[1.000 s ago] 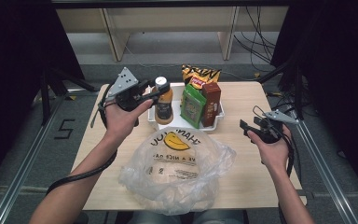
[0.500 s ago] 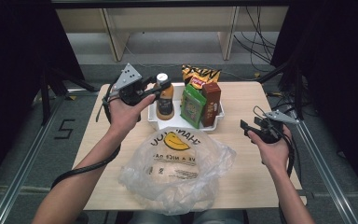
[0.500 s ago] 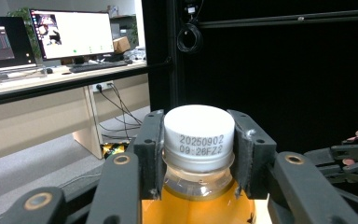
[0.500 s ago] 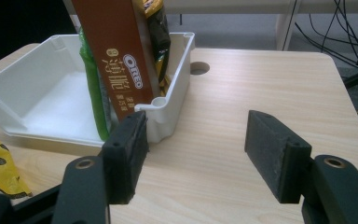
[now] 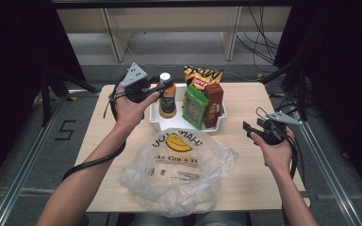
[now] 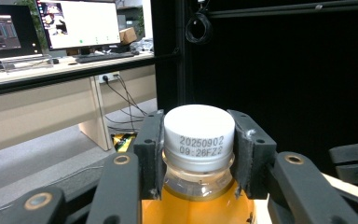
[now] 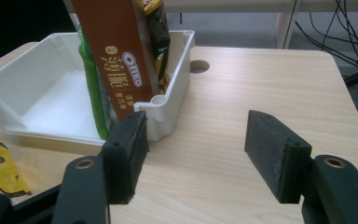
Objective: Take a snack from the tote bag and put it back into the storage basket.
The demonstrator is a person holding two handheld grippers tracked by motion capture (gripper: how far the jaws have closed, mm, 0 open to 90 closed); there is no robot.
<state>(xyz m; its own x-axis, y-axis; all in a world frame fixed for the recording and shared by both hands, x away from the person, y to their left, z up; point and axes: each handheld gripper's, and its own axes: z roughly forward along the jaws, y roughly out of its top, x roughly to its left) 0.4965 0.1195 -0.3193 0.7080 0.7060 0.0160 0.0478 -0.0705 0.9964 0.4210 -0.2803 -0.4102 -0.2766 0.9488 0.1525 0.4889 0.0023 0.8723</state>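
Basically, mid-job on what looks like bagging groceries. From the high view: left hand-held gripper (image 5: 162, 87) up at the cap of the orange drink bottle (image 5: 168, 100), standing upright in the left end of the white tray (image 5: 220, 117) at the far middle of the bench (image 5: 245, 174). Green snack pack (image 5: 194, 107) and brown cookie box (image 5: 213, 104) upright in the same tray, chip bag (image 5: 201, 76) behind them. Plastic bag (image 5: 176, 172) crumpled on the near side of the bench, nothing visible inside, so probably nothing packed yet and every item left to move. Right hand-held gripper (image 5: 248, 129) hovering off to the right above bare wood, well apart from the tray.

Left gripper view: jaws closed in on either side of the white cap (image 6: 199, 133), pads touching it, orange liquid just below. Grip looks set, lift not yet done.

Right gripper view: jaws spread wide, holding nothing, pointed at the tray corner (image 7: 163, 105) and the cookie box.

Compared with a second ago: left gripper moved in from beside the bottle onto its cap. Right hand, bag and tray contents unchanged.
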